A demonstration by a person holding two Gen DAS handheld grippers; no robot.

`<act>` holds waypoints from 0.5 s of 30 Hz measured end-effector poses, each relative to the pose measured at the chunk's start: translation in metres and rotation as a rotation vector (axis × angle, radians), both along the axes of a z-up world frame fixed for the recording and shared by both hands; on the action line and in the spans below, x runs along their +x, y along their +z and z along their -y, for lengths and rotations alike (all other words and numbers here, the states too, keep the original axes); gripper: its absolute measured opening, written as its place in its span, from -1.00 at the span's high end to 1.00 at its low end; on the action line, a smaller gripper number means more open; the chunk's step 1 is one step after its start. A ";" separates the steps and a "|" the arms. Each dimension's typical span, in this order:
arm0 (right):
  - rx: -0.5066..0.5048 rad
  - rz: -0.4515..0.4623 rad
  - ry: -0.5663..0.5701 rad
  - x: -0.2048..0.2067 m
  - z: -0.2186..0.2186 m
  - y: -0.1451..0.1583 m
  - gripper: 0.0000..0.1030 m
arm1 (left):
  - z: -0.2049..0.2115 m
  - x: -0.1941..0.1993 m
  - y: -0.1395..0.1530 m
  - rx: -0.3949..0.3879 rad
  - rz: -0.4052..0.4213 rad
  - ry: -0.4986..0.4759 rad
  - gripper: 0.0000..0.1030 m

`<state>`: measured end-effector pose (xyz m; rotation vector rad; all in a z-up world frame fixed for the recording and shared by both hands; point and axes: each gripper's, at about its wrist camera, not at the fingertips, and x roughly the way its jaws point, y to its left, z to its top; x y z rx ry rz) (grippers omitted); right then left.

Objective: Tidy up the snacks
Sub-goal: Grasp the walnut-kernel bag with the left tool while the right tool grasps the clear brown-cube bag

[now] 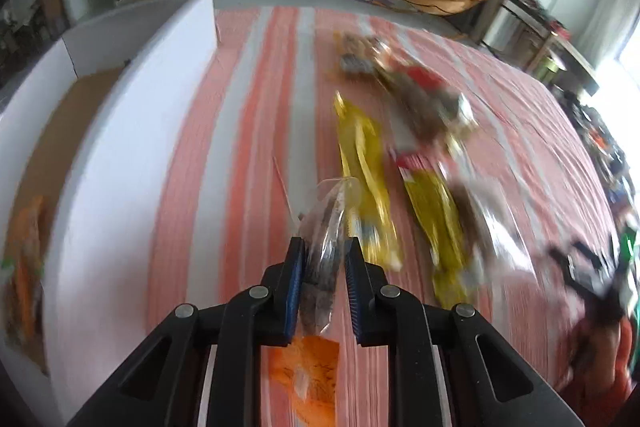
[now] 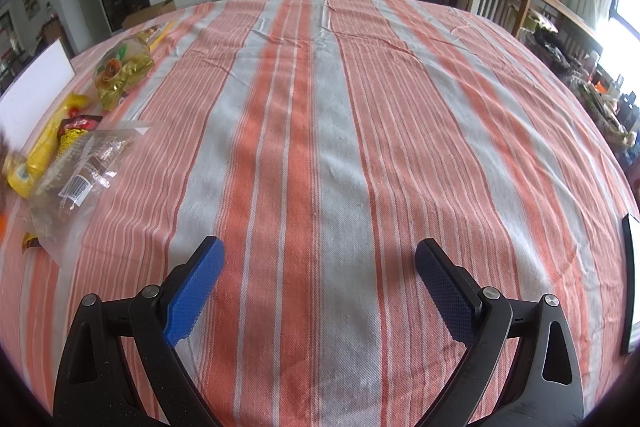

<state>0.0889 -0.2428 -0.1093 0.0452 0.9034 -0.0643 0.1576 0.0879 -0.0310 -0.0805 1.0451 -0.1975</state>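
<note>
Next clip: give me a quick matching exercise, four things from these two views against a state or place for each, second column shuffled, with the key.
Things
1. left tool
2. right tool
3. clear snack bag with orange end
4. white box

States or places
A. open over bare striped cloth, nothing between its fingers
B. standing at the left side of the table
C. shut on a packet
D. pinched between blue pads

Pairs: 1-C, 2-A, 3-D, 4-B

Left gripper (image 1: 325, 247) angled downward, fingers (image 1: 294, 283) clamped on a clear snack packet (image 1: 322, 251). Right gripper (image 2: 319, 255) angled downward, fingers (image 2: 196, 287) spread wide, empty.
</note>
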 end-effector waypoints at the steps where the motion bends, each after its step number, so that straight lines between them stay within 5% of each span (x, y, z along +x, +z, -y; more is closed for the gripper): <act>1: 0.000 0.000 0.000 0.000 0.000 0.000 -0.90 | 0.003 -0.011 -0.001 0.003 0.015 -0.028 0.54; 4: 0.000 0.001 0.000 0.000 0.000 0.000 -0.90 | 0.022 -0.035 -0.009 0.021 0.017 -0.148 -0.06; 5: 0.000 0.001 0.001 0.000 0.000 0.000 -0.90 | 0.028 -0.040 -0.013 0.042 0.012 -0.173 -0.55; 6: 0.001 0.001 0.001 0.000 0.000 0.000 -0.90 | 0.037 -0.045 -0.019 0.083 0.021 -0.201 -0.81; 9: 0.001 0.001 0.001 0.000 0.000 0.000 -0.90 | 0.055 -0.054 -0.036 0.189 0.039 -0.253 -0.81; 15: 0.002 0.003 0.004 0.000 -0.001 0.000 -0.90 | 0.051 -0.048 -0.057 0.245 0.027 -0.234 -0.87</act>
